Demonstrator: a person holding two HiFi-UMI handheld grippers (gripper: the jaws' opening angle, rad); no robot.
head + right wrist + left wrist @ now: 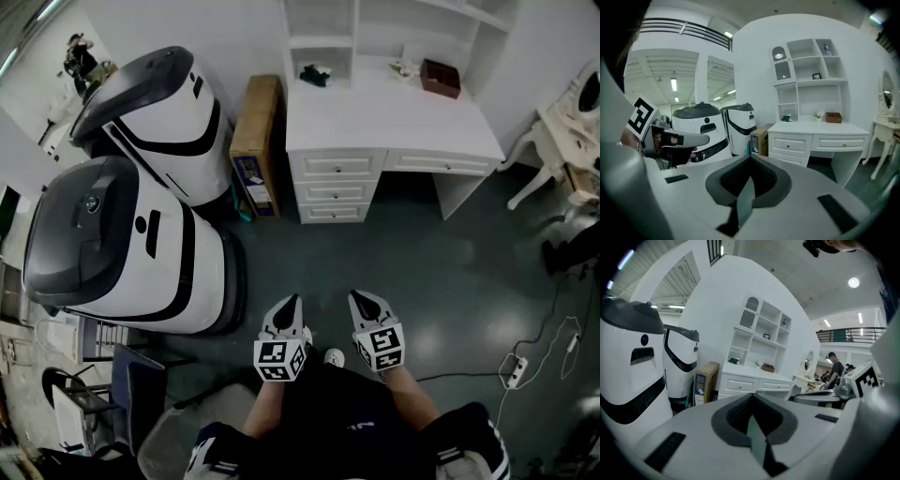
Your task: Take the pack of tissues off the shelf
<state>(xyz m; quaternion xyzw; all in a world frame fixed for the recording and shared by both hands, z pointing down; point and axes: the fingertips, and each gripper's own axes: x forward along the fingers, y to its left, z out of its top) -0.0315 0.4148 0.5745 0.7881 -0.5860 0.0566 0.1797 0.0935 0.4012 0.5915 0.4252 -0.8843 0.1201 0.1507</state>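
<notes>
The pack of tissues is a small dark-green bundle in the lowest left cubby of the white shelf unit that stands on the white desk. It also shows as a small green shape, the tissues in the left gripper view and the tissues in the right gripper view. My left gripper and right gripper are held low, close to the person's body and far from the desk. Both point toward it, with jaws shut and nothing between them. Left gripper and right gripper fill the lower part of their views.
Two large white-and-black machines stand at the left. A cardboard box leans between them and the desk. A brown box and a small plant sit on the desktop. A white vanity and floor cables are at the right.
</notes>
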